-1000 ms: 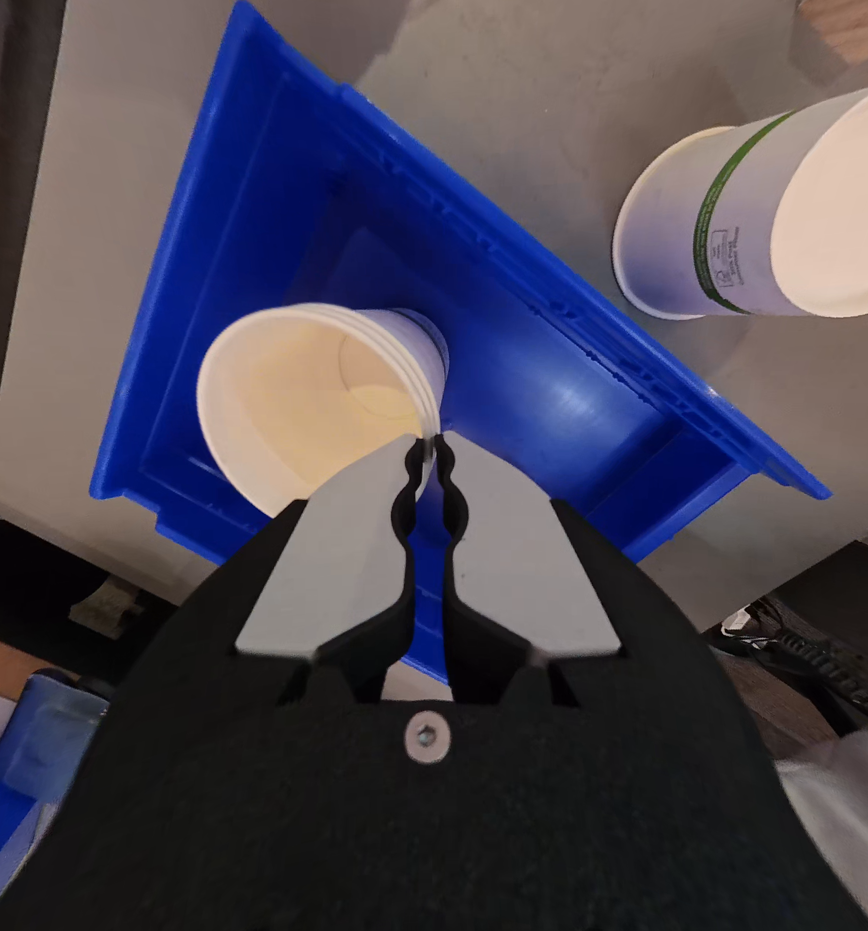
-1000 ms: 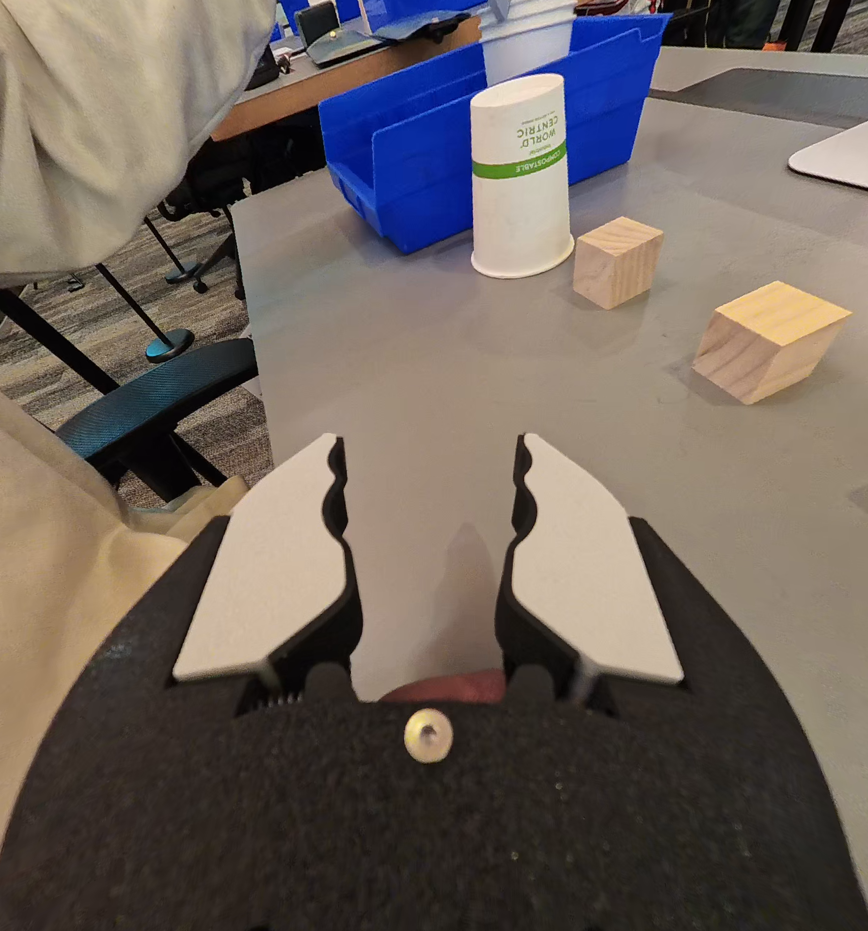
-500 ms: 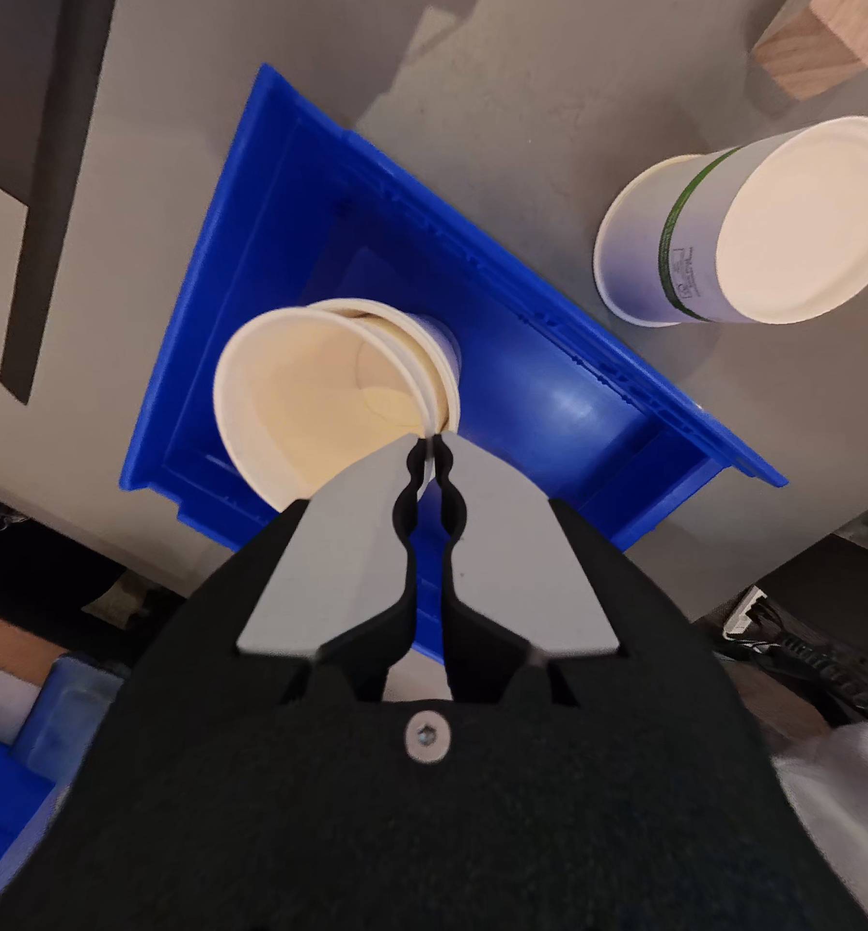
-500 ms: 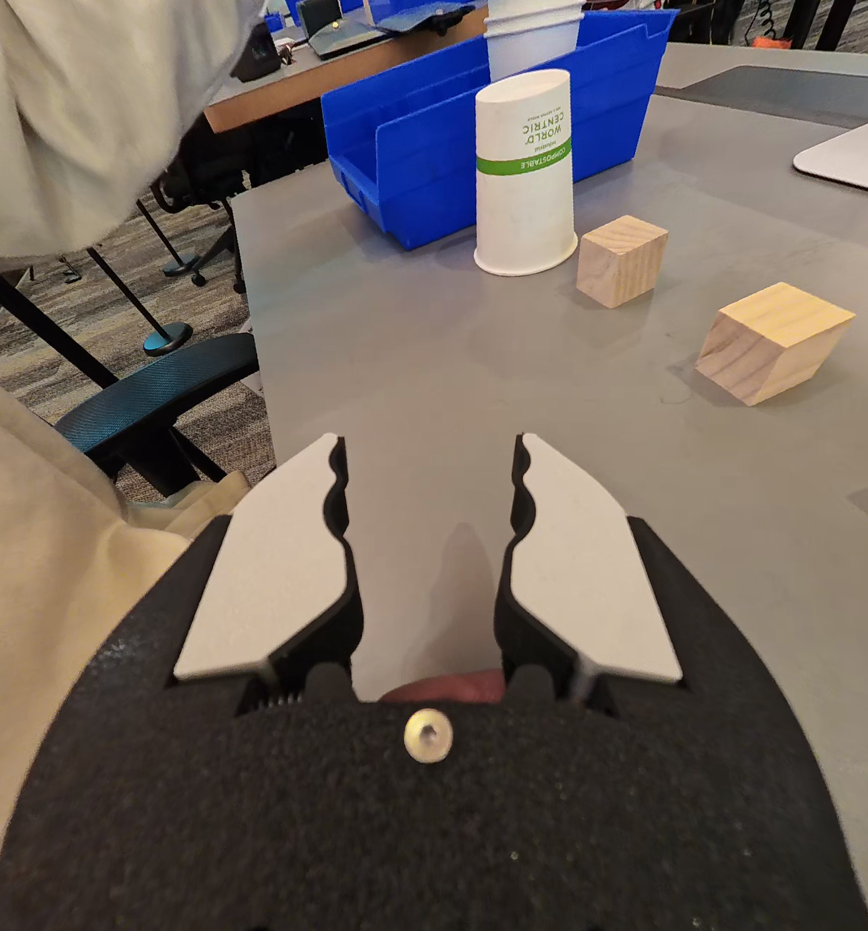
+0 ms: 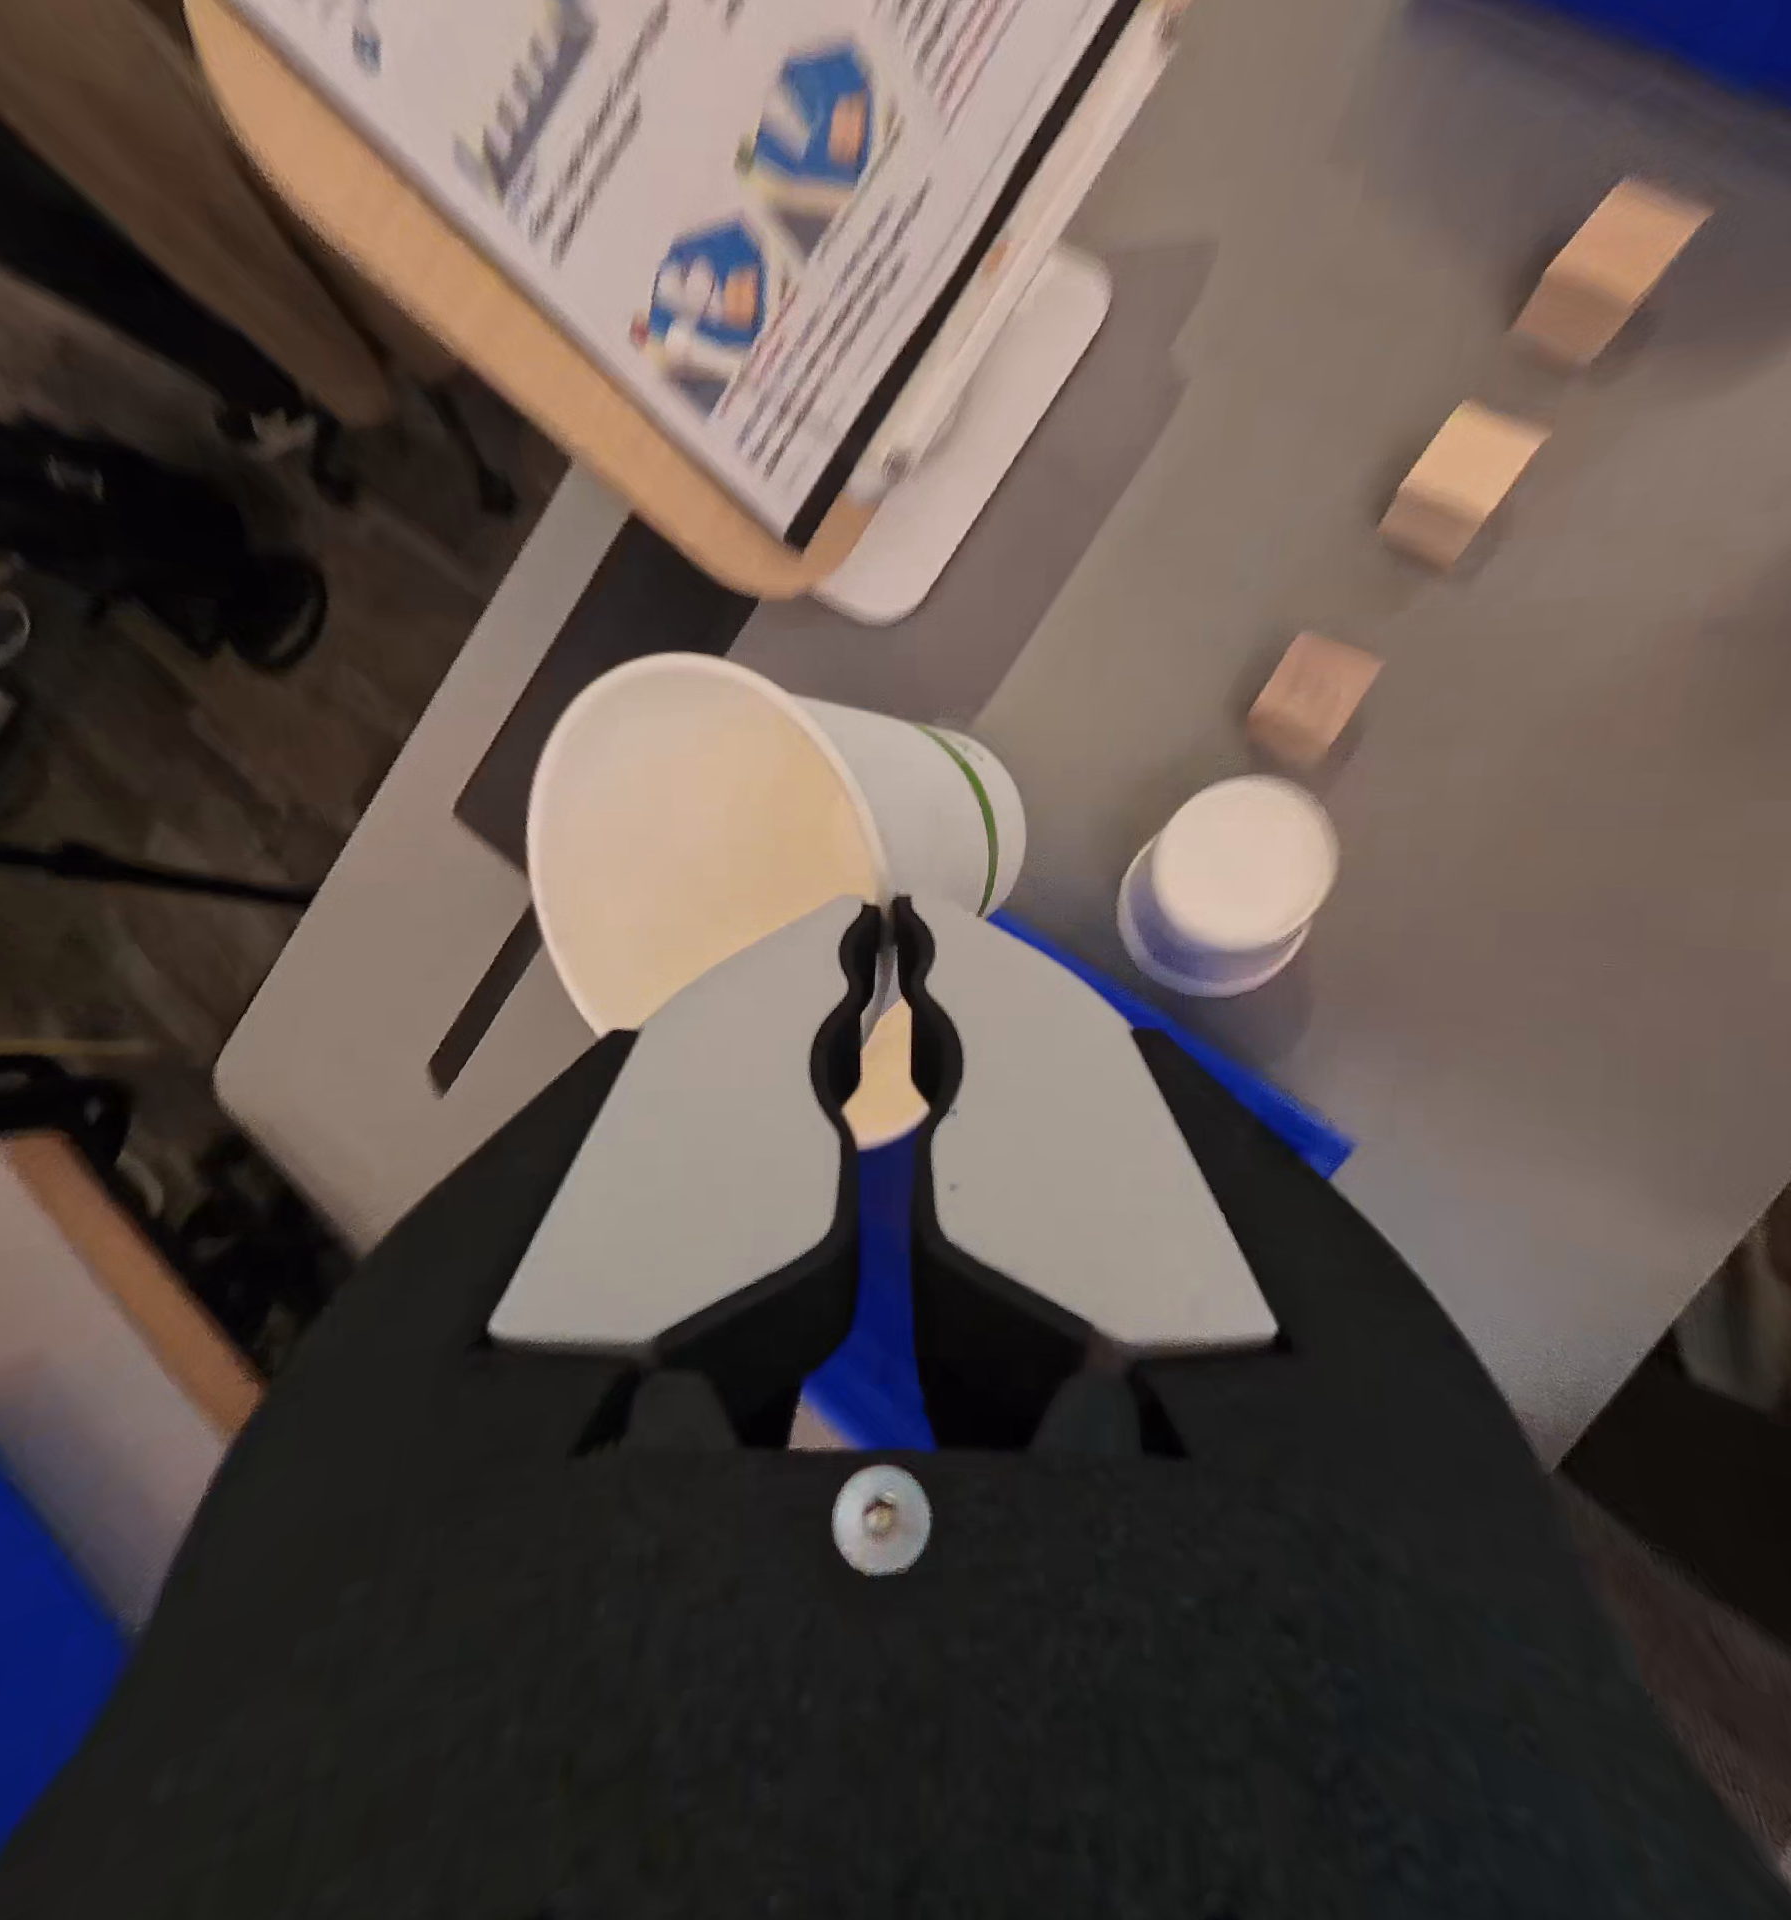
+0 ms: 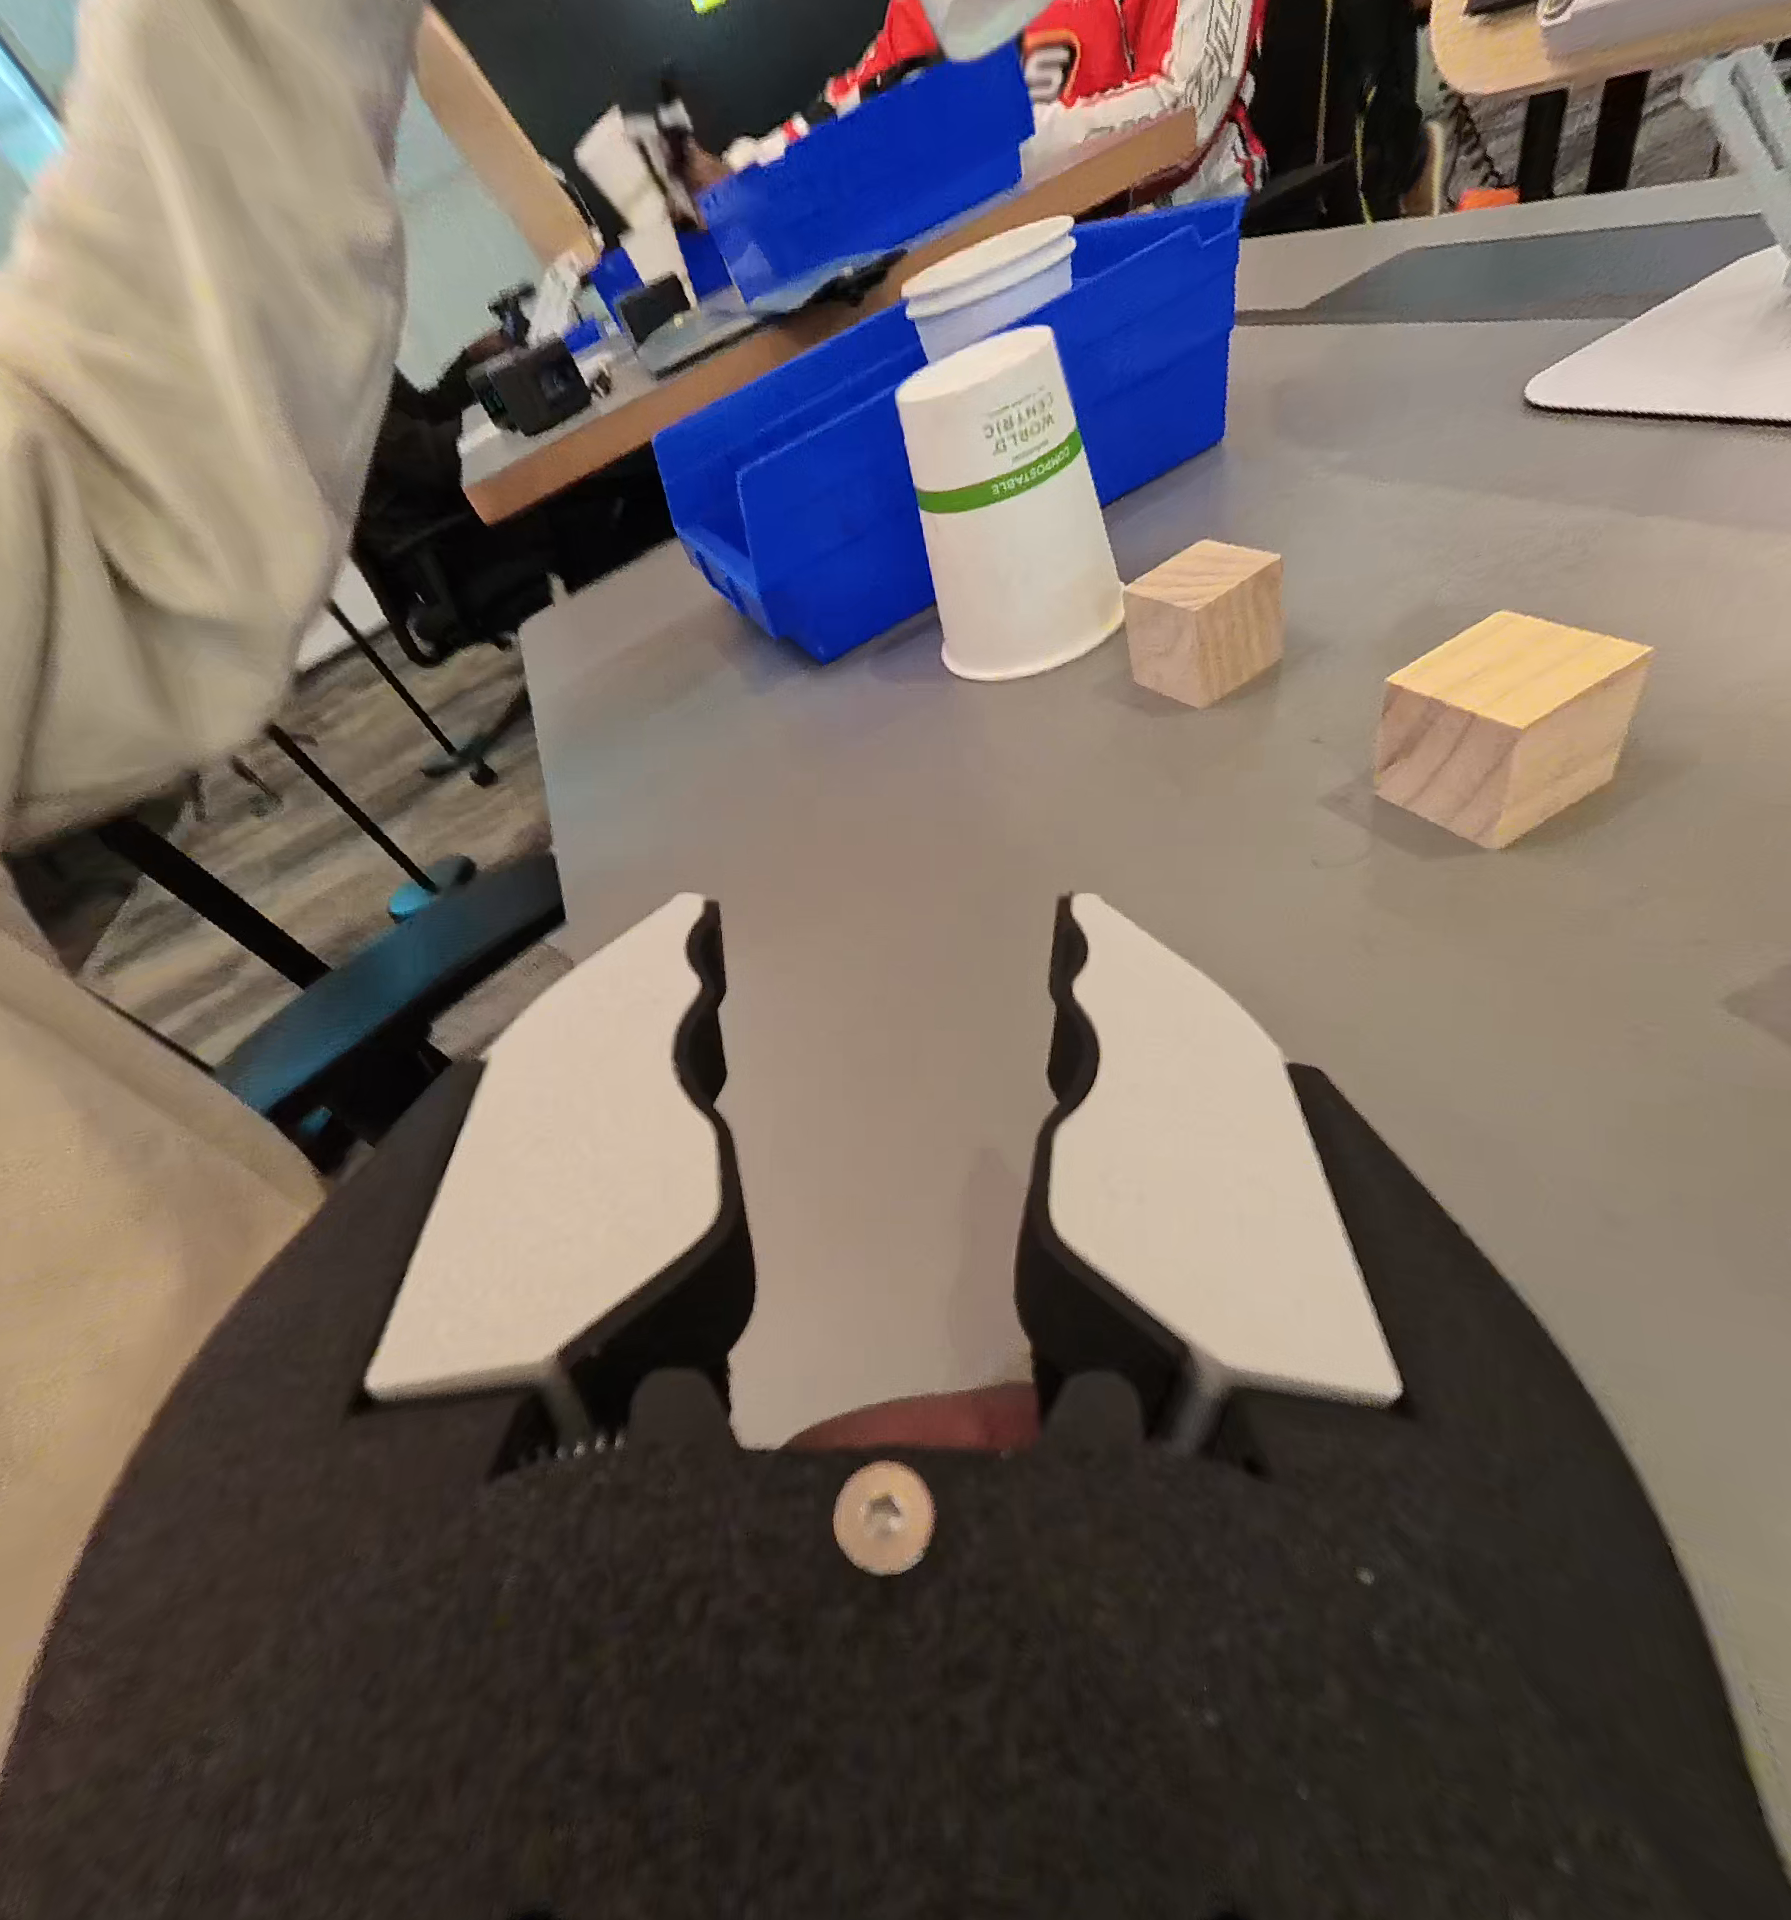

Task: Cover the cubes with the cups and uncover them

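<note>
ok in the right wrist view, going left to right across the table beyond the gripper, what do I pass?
Blue bin → upside-down paper cup → smaller wooden cube → larger wooden cube. The white stand base at far right lies farther back on the grey table.

— Left black hand-held gripper with grey finger plates?
— Raised high, pointing steeply down; fingers pinched together on the rim of a white paper cup with a green band, carried mouth toward the camera.
— And the right black hand-held gripper with pale grey finger plates?
— Held low and roughly level just above the grey worktop, fingers spread wide, nothing between them.
— Anything else of the body?
— A cream sleeve lifted at the upper left of the right wrist view.
</note>
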Motion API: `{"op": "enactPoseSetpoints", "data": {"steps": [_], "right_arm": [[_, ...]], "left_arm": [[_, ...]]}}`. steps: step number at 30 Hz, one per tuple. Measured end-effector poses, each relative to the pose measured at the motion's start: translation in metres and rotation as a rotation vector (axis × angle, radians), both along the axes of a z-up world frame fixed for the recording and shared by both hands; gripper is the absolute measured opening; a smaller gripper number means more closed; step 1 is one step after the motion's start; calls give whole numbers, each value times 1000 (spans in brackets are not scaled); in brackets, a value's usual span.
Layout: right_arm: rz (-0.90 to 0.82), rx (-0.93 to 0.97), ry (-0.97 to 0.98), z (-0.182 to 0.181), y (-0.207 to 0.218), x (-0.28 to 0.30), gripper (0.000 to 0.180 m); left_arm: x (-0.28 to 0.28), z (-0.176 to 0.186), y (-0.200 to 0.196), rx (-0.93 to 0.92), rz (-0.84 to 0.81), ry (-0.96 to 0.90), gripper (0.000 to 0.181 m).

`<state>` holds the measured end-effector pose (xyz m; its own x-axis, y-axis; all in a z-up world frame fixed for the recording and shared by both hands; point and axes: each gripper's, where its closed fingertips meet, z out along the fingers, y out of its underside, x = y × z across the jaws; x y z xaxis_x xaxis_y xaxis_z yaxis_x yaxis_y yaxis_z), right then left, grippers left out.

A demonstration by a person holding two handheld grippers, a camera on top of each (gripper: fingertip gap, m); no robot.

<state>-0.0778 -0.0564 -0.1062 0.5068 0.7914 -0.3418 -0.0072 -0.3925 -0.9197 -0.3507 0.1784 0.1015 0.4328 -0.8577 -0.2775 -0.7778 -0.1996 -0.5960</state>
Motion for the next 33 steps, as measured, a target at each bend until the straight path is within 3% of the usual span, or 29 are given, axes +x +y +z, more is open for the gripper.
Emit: {"op": "enactPoseSetpoints", "data": {"steps": [4,7,12,18,24,31,33], "right_arm": [[-9,-66,242,23,12,-11,68],[-32,-85,434,48,32,-16,81],[-80,184,343,75,50,-27,94],[-112,312,269,78,44,-21,96],[-99,290,216,58,41,-21,83],[-49,209,119,38,41,-24,81],[-39,168,80,29,43,-25,81]], "left_arm": [[58,12,-44,54,-70,-304,3],[104,15,-85,-19,-84,-579,3],[166,-12,-153,-236,-189,-860,3],[203,-57,-196,-435,-269,-986,2],[214,-89,-202,-537,-251,-1021,2],[202,-121,-202,-569,-225,-982,3],[194,-132,-204,-559,-238,-915,19]]}}
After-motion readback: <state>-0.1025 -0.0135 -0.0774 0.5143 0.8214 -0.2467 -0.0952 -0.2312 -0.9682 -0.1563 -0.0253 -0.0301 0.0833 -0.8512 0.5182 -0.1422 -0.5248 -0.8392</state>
